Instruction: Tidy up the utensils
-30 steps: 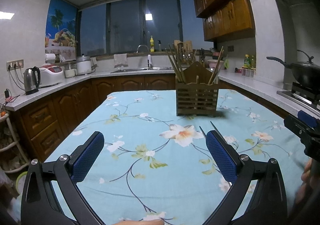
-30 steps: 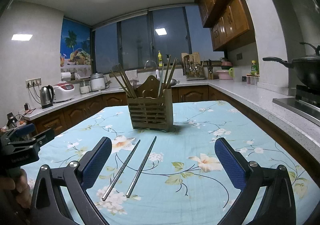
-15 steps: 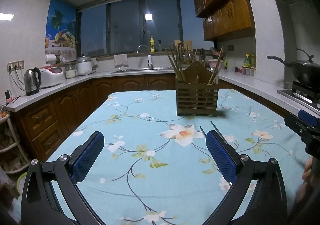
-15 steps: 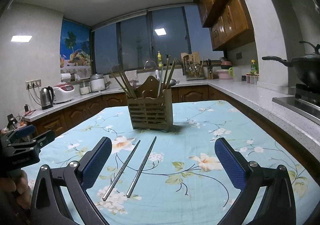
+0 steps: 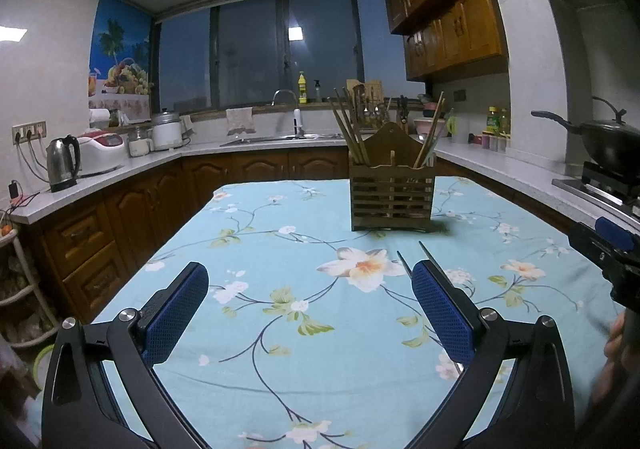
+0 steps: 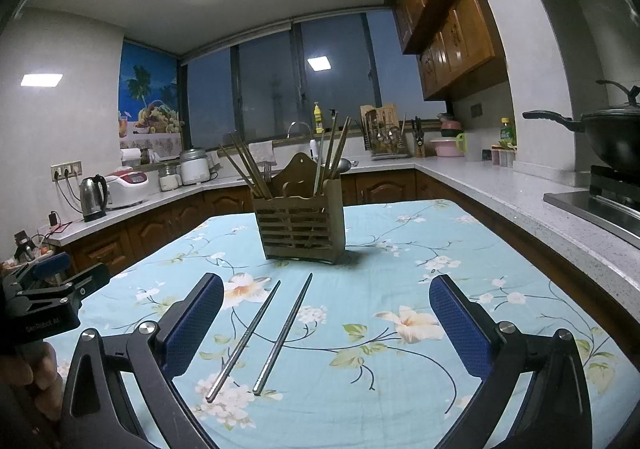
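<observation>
Two metal chopsticks (image 6: 264, 337) lie side by side on the floral tablecloth (image 6: 400, 273), pointing toward a slatted wooden utensil holder (image 6: 301, 227) that stands upright with several chopsticks in it. My right gripper (image 6: 326, 305) hovers open just behind the loose pair, nothing between its pads. In the left wrist view the holder (image 5: 391, 197) stands farther ahead and only the chopstick tips (image 5: 426, 251) show beside the right pad. My left gripper (image 5: 310, 291) is open and empty over the cloth, left of the chopsticks.
A wok (image 5: 608, 143) sits on the stove at the right. Counters with a kettle (image 5: 62, 163), rice cooker (image 5: 100, 153) and sink (image 5: 280, 137) ring the table. A hand holding the other gripper shows at each view's edge.
Both grippers have barely shifted; the chopsticks and holder lie as before.
</observation>
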Tool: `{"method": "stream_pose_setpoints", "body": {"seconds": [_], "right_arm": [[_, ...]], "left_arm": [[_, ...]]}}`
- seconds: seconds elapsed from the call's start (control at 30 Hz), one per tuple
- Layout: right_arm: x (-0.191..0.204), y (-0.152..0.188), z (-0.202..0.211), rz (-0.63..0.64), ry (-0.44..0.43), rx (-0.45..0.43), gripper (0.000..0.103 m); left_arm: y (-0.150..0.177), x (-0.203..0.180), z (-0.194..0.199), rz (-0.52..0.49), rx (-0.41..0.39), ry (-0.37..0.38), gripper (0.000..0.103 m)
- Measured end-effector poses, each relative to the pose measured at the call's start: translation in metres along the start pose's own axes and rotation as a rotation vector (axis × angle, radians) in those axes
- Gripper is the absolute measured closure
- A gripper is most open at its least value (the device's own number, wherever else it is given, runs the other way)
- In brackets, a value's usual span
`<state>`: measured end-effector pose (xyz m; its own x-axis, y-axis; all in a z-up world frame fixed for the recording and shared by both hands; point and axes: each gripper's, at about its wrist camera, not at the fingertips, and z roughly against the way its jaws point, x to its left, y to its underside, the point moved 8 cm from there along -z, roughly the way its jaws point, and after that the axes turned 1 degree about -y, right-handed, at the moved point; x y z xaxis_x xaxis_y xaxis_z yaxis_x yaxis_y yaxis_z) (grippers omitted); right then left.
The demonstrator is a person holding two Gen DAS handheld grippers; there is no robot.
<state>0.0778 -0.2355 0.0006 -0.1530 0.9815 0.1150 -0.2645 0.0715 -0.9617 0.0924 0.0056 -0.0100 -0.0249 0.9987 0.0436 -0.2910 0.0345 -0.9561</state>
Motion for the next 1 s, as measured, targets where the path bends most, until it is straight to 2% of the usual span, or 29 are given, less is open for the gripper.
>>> {"method": "stream_pose_setpoints", "body": {"seconds": [1.0], "right_arm": [[0.0013,-0.0014,-0.0002,-0.005,-0.002,-0.001,0.0]], "left_arm": [[-0.0002,0.0,-0.0002,-0.008,-0.001,0.012,0.0]]}}
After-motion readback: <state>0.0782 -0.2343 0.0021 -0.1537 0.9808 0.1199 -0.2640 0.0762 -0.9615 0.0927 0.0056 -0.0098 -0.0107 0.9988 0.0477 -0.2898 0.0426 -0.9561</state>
